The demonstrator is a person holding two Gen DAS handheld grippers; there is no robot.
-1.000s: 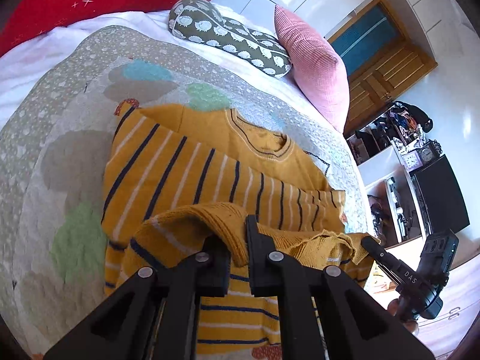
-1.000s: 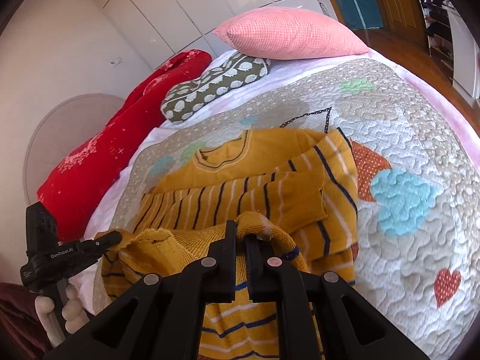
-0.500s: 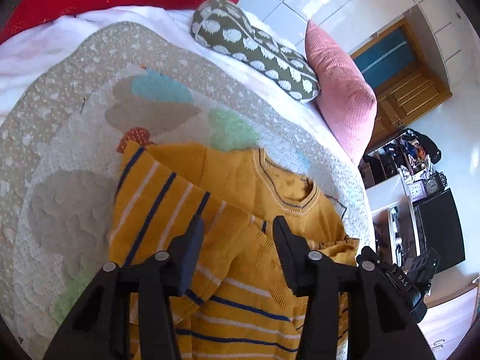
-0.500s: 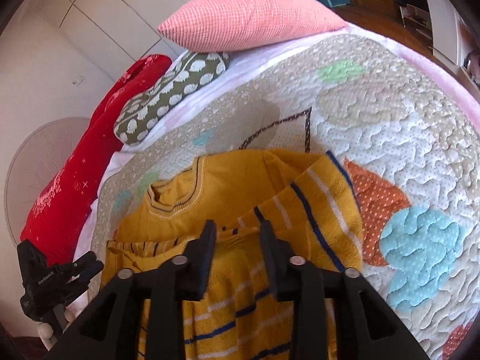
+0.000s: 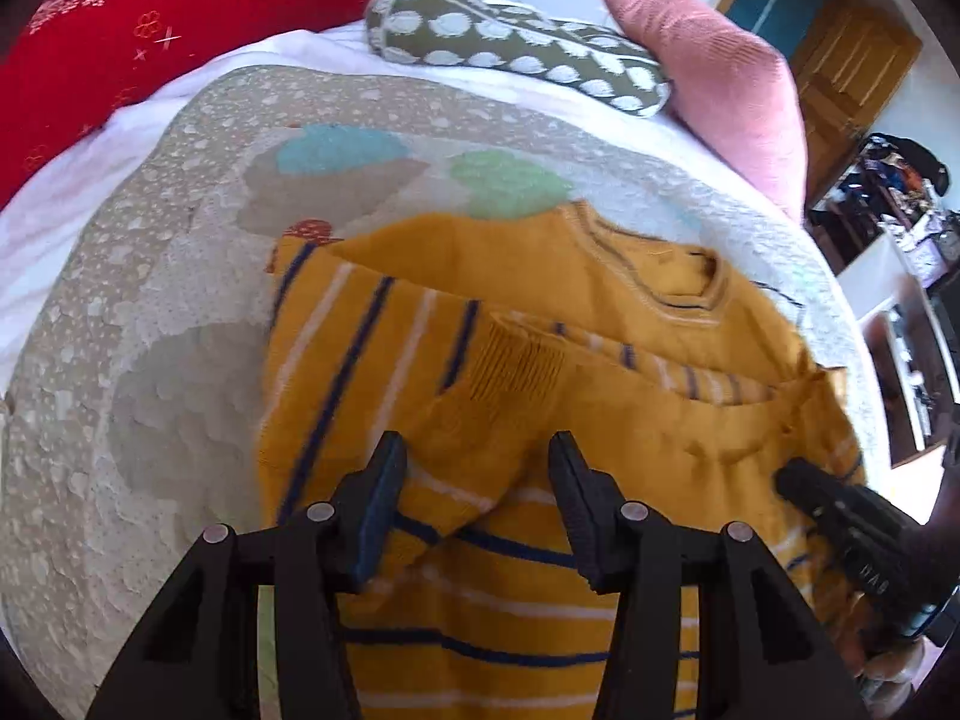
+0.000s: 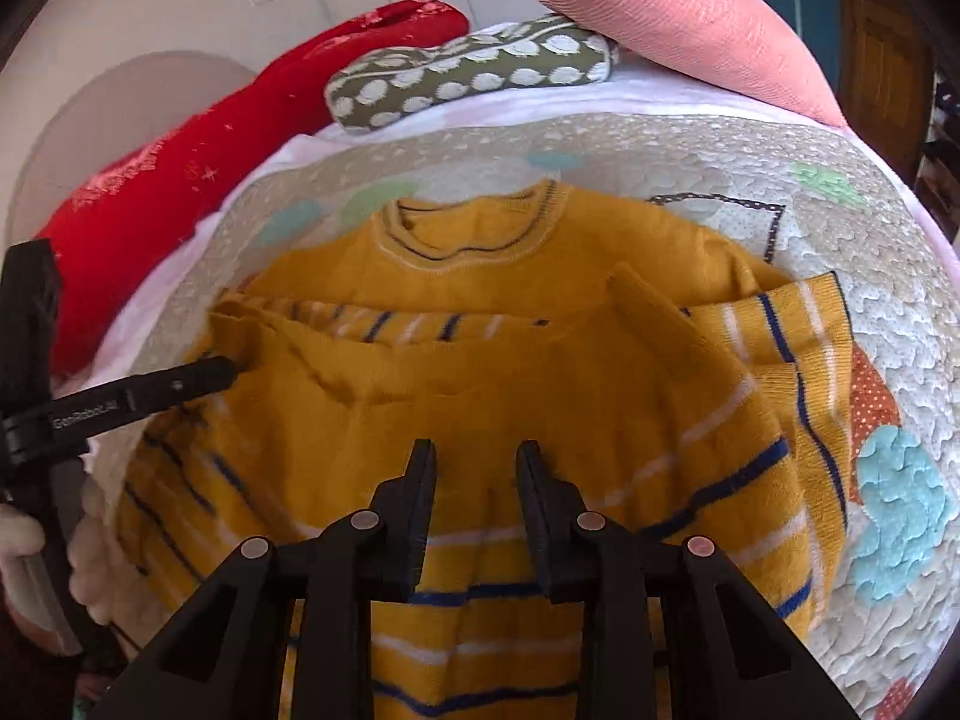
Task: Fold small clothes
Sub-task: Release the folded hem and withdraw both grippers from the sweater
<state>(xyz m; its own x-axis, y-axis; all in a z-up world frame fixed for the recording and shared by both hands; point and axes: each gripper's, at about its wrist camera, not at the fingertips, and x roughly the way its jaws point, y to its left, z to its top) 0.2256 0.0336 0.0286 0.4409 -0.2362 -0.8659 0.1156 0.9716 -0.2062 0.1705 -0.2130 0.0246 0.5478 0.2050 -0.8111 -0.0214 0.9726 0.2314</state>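
Both claws, shut on the hem a second ago, now gape empty: left claw (image 5: pixel 474 468), right claw (image 6: pixel 474 468). The yellow striped sweater (image 6: pixel 480 372) lies folded on the quilt (image 6: pixel 840 252).

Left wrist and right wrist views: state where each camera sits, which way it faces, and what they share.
Left wrist: rides the left claw, looking along its open fingers across the yellow sweater toward the pillows; the right claw pokes in at lower right.
Right wrist: rides the right claw, open over the sweater; the left claw and gloved hand show at left.
Shared: sweater, quilt, pink pillow.
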